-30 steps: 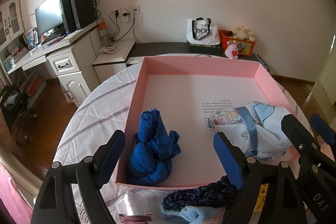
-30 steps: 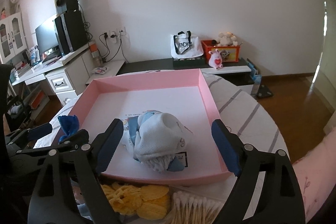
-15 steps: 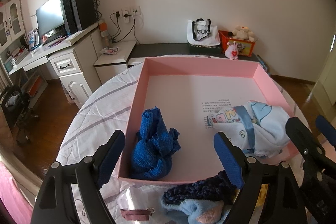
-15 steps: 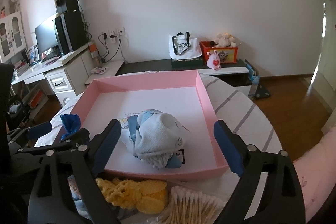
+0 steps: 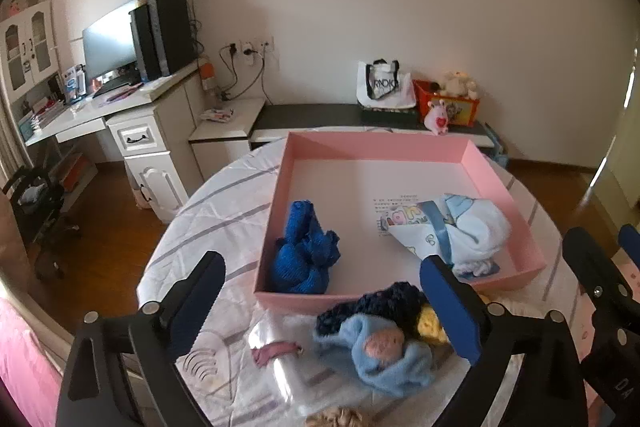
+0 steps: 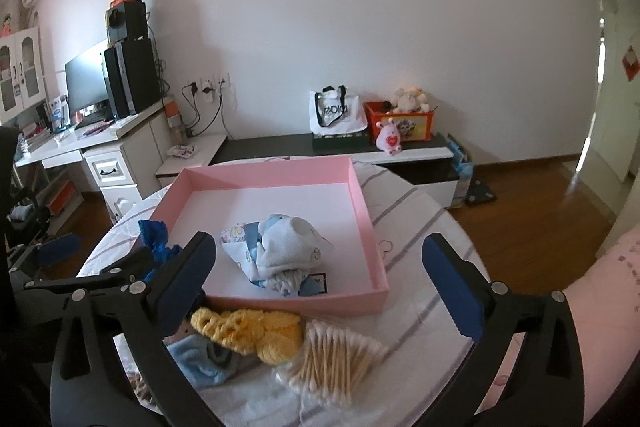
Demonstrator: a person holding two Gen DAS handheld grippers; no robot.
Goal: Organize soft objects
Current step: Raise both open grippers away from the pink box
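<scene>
A pink tray [image 5: 400,143] [image 6: 360,195] sits on the round table. Inside it lie a blue knitted cloth [image 5: 304,251] [image 6: 154,237] at the near left and a pale blue and white garment [image 5: 452,227] [image 6: 280,251] at the near right. In front of the tray lie a dark knitted piece [image 5: 376,303], a light blue soft toy [image 5: 384,347] [image 6: 200,359] and a yellow knitted piece [image 6: 248,327]. My left gripper [image 5: 320,307] hangs over this pile, jaws opening, nothing between them. My right gripper [image 6: 320,279] is also opening and empty, over the tray's near edge.
A bag of cotton swabs [image 6: 336,359] and a small pink band [image 5: 276,351] lie on the striped tablecloth [image 5: 208,227]. A white desk [image 5: 132,123] with a monitor stands at left. A low cabinet [image 6: 360,151] holds a bag and plush toys. A sleeve [image 6: 600,307] shows at right.
Both grippers have drawn back from the tray and risen, and their jaws have widened. The blue cloth and the pale garment stay in the tray; the pile in front has come into view.
</scene>
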